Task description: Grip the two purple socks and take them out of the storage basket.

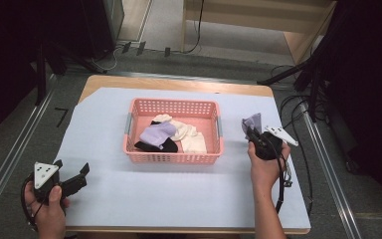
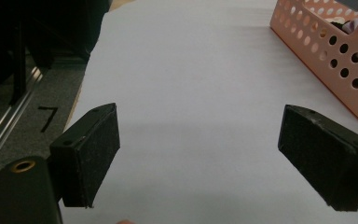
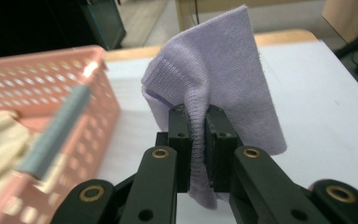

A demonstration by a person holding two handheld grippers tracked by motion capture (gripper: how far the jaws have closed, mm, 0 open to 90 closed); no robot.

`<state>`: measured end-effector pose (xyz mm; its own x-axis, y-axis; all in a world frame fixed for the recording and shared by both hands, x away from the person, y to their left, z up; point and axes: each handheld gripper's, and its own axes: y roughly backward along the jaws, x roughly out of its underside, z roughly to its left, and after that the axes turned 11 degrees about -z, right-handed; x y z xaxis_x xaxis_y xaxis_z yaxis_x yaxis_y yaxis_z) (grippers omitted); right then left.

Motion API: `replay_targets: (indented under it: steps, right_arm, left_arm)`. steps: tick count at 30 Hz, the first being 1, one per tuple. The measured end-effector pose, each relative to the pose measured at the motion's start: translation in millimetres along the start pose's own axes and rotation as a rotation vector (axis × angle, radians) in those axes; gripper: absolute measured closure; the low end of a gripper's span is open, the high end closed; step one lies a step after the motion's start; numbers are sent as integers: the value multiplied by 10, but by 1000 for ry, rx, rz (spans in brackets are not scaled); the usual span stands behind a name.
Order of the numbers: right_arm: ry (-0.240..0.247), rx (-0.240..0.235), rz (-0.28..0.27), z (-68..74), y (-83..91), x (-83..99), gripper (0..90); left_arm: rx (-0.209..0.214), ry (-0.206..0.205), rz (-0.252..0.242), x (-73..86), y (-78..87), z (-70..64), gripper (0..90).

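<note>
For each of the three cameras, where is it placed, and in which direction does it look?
High view: above the person's side, looking forward and down on the table; both hands, both claws show.
Left gripper view: on the left claw, looking along its open jaws over the white cover.
Right gripper view: on the right claw, looking along jaws shut on the purple sock.
Shared: all three show the pink basket.

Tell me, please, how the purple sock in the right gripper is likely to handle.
Probably floppy: the purple sock folds and drapes around the shut right gripper. Likely light, since a thin pinch holds it up. The knit probably grips the pads rather than slipping.
</note>
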<state>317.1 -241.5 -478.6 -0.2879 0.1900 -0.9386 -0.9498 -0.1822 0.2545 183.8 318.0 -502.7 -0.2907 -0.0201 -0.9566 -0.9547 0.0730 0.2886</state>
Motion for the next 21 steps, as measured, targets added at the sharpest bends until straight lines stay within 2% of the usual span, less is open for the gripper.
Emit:
replay_targets:
  steps: [2,4,5,7,8,9,10,12,14,15,16,17,18,19,20,21]
  right_arm:
    - [-2,34,38,-81,1,76,829]
    - [-4,39,50,-106,-1,101,828]
    - [-23,47,69,-141,-4,146,816]
    - [-35,63,80,-150,-1,170,746]
    - [-32,68,78,-139,5,169,674]
    - [-32,68,78,-139,5,169,674]
    - [-18,65,45,-82,24,143,573]
    - [-16,39,10,16,43,89,518]
    - [-4,12,2,142,54,21,503]
    - [-4,12,2,142,54,21,503]
    - [27,-18,-5,281,57,-50,503]
    - [36,-38,-13,350,51,-84,502]
    - [36,-38,-13,350,51,-84,502]
    - [44,-67,-14,504,38,-143,500]
    - [50,-80,-10,580,25,-165,500]
    - [50,-80,-10,580,25,-165,500]
  left_arm:
    - [-1,0,0,0,0,-1,138]
    - [-1,0,0,0,0,-1,138]
    - [-2,0,0,0,0,-3,138]
    - [-3,0,-3,1,0,-4,138]
    - [-4,-1,-2,1,0,-5,138]
    - [-4,-1,-2,1,0,-5,138]
    - [-5,-1,-3,1,-1,-7,138]
    - [-7,-2,-1,1,-2,-10,138]
    - [-7,-1,-5,3,-4,-11,138]
    - [-7,-1,-5,3,-4,-11,138]
    - [-7,-2,-4,2,-3,-9,138]
    - [-7,-2,-3,1,-2,-8,139]
    - [-7,-2,-3,1,-2,-8,138]
    - [-4,0,-4,2,-2,-5,139]
    - [-3,0,-3,1,-1,-4,138]
    - [-3,0,-3,1,-1,-4,138]
